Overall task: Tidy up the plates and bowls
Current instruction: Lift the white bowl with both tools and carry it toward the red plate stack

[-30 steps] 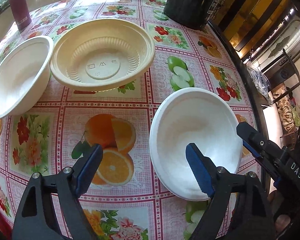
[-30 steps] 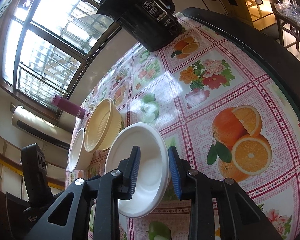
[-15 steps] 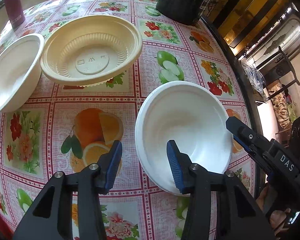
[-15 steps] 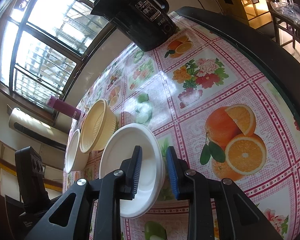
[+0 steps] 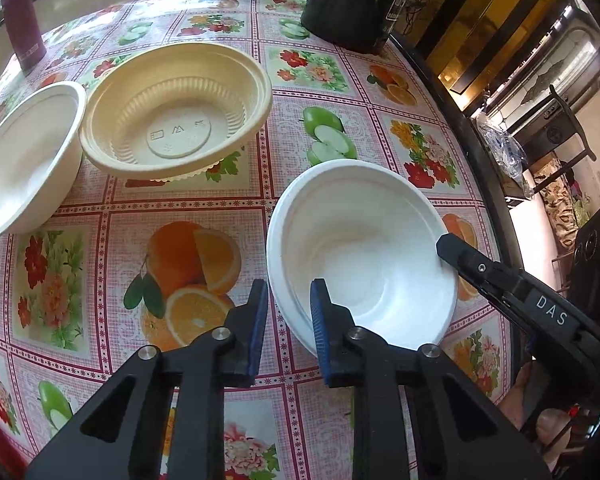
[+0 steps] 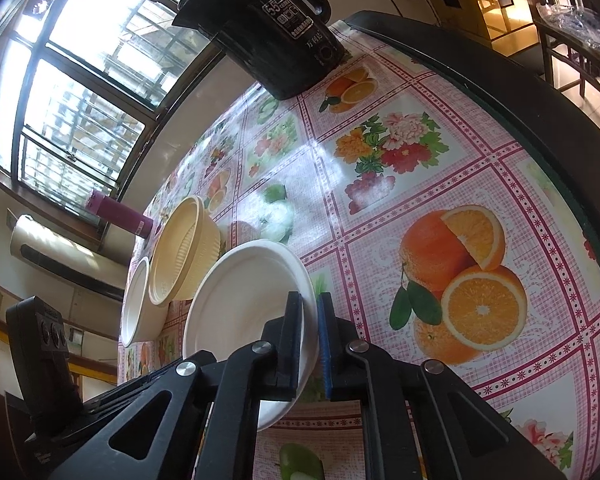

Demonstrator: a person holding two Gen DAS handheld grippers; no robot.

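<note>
- While we hold the near white bowl point(image 5: 364, 248) from both sides, the tablecloth point(image 5: 148, 208) carries two more bowls farther off: a cream bowl point(image 5: 176, 108) and, touching its rim on the far left, a second white bowl point(image 5: 24, 160).
- Our left gripper point(image 5: 286, 320) straddles the near-left rim of the held bowl, one blue pad outside the wall and the other inside. A gap shows between the pads and the rim in the left wrist view, so we judge the jaws narrowed around the rim but not yet clamped; they stand partly open.
- Our right gripper point(image 6: 310, 334) sits on the opposite rim, and in its own view the jaws look pressed against the rim from both sides, so we take it as gripping the bowl point(image 6: 244, 316).
- From the right wrist camera the cream bowl point(image 6: 184, 252) and the far white bowl point(image 6: 138, 308) lie ahead and to the left, past the held one.
- The relation that matters: the stack target lies up and to the left of the held bowl, on the left gripper's side. We judge nesting into a like bowl means carrying it leftward over the cream one.
- A black appliance point(image 5: 352, 0) and a maroon bottle point(image 5: 22, 28) stand at the far edge, well apart from that path.
</note>
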